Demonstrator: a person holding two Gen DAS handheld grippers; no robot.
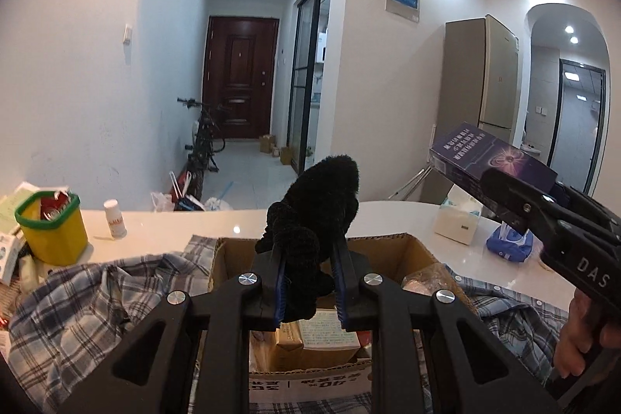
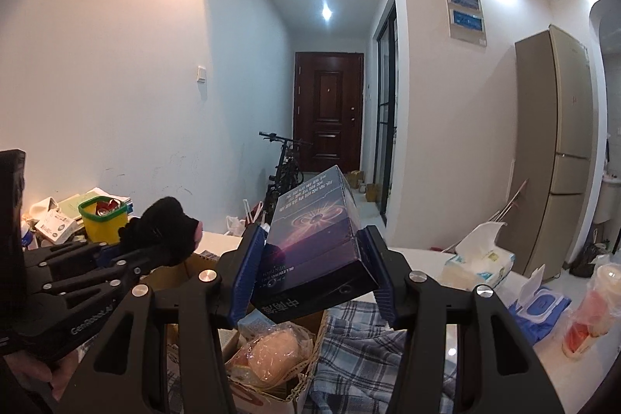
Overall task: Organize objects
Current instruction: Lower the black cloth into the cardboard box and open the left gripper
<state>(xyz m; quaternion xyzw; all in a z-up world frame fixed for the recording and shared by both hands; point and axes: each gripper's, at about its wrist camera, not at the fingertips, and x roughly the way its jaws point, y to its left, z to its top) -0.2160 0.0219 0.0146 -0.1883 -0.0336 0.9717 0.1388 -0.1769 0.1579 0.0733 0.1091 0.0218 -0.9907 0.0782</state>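
Note:
My left gripper [image 1: 308,251] is shut on a black fuzzy glove [image 1: 314,204], held above an open cardboard box [image 1: 233,258] that holds small cartons and a bagged bun [image 2: 271,352]. My right gripper [image 2: 312,251] is shut on a dark blue carton [image 2: 314,247] with a purple starburst print, tilted, over the box's right side. In the left wrist view that blue carton [image 1: 489,158] hangs at the right with a hand [image 1: 578,348] on the gripper handle. The black glove [image 2: 163,227] shows at the left of the right wrist view.
The box sits on a plaid shirt [image 1: 77,309] on a white counter [image 1: 174,224]. A yellow bin [image 1: 52,226] and white bottle [image 1: 115,219] stand at the left. A tissue pack [image 2: 477,258], blue wipes pack [image 2: 539,305] and bagged cup [image 2: 594,313] lie at the right.

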